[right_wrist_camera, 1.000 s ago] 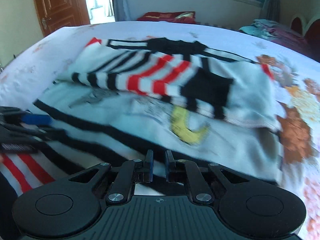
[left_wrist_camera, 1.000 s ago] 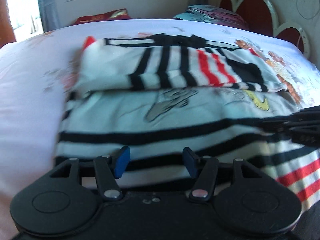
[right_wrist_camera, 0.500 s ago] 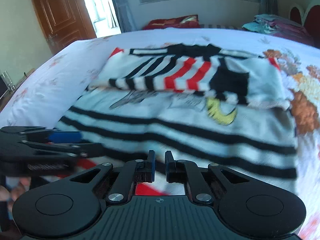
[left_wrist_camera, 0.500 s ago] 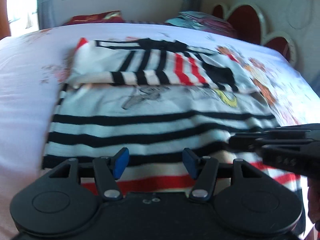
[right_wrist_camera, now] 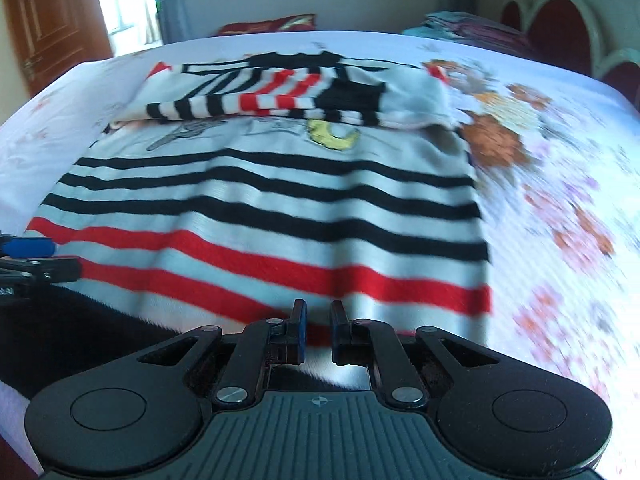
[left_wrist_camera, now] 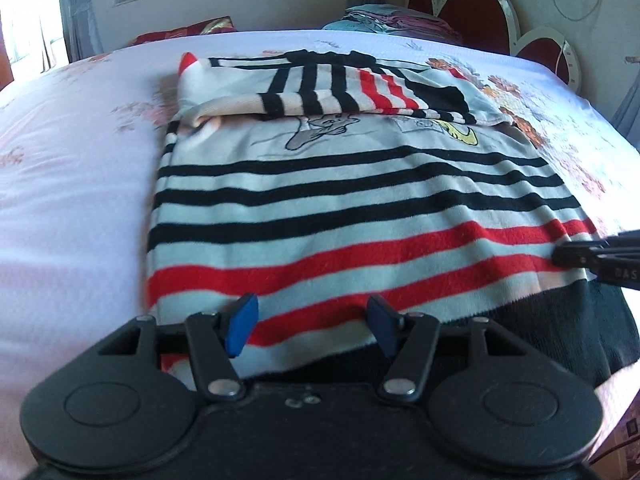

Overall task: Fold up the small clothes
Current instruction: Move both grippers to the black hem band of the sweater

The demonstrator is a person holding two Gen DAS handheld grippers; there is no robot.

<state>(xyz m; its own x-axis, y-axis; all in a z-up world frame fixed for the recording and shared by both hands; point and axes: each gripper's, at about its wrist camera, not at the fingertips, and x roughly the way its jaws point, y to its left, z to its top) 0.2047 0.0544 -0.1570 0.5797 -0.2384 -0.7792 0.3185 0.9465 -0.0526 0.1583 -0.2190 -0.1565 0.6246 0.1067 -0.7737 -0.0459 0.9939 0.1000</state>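
Observation:
A small white sweater (left_wrist_camera: 352, 208) with black and red stripes and a black hem lies flat on the bed; it also shows in the right wrist view (right_wrist_camera: 280, 216). Its sleeves (left_wrist_camera: 360, 88) are folded across the chest at the far end. My left gripper (left_wrist_camera: 312, 326) is open and empty, just above the hem at the near left. My right gripper (right_wrist_camera: 318, 330) has its jaws nearly closed with a narrow gap, over the hem at the near right; whether cloth is pinched is unclear. Each gripper's tip shows at the edge of the other's view.
The bed sheet (left_wrist_camera: 72, 184) is white with orange and pink flower prints (right_wrist_camera: 496, 144). A red pillow (left_wrist_camera: 180, 32) and a pile of folded clothes (left_wrist_camera: 392, 20) lie at the far end. A red heart-shaped headboard (left_wrist_camera: 472, 12) stands right. A wooden door (right_wrist_camera: 52, 24) is far left.
Both grippers have drawn back toward the near hem, so more of the sweater, its red stripes and black hem now show. The sweater itself has not moved.

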